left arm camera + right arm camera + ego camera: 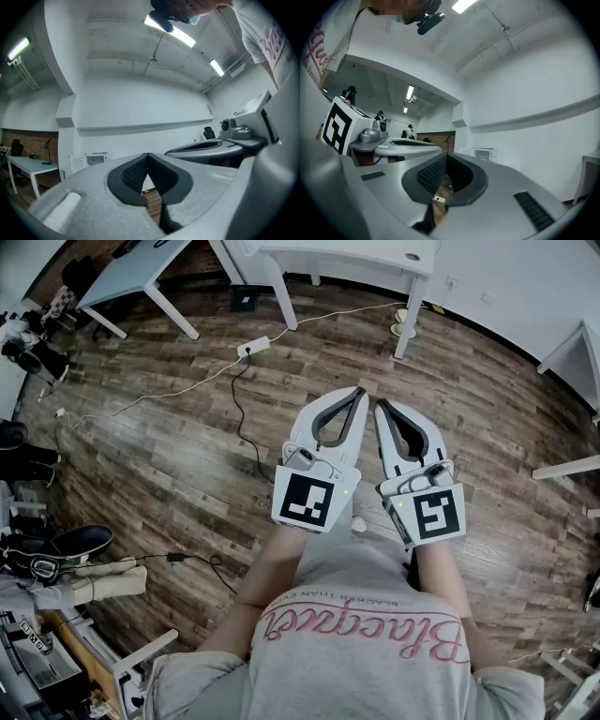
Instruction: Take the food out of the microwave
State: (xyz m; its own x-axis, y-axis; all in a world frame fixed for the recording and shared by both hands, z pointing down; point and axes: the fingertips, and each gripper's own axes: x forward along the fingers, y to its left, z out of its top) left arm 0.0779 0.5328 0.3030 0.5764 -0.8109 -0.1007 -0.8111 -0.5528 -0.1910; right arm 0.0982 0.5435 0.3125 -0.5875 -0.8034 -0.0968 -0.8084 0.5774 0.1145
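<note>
At the far left of the head view, a white table (122, 277) stands on the wood-plank floor (169, 456). Further right, a white power strip (253, 346) lies on the planks with a dark cable (239, 413) trailing from it. At the centre, the left gripper (359, 391) is held nearly level above the floor. Its jaws are fully closed, the ribbed pads (135, 176) meeting at the tip, and nothing is gripped between them. A marker cube (305, 500) is carried at its rear. The right gripper (380, 405) is held just beside it, the two tips near but apart. Its jaws are likewise closed and empty. In both gripper views, a white box-shaped unit (96, 159) is shown far off against the white wall. Whether it is the microwave cannot be told, and the food cannot be made out in any view. A second table (574, 348) is cut off at the right edge.
</note>
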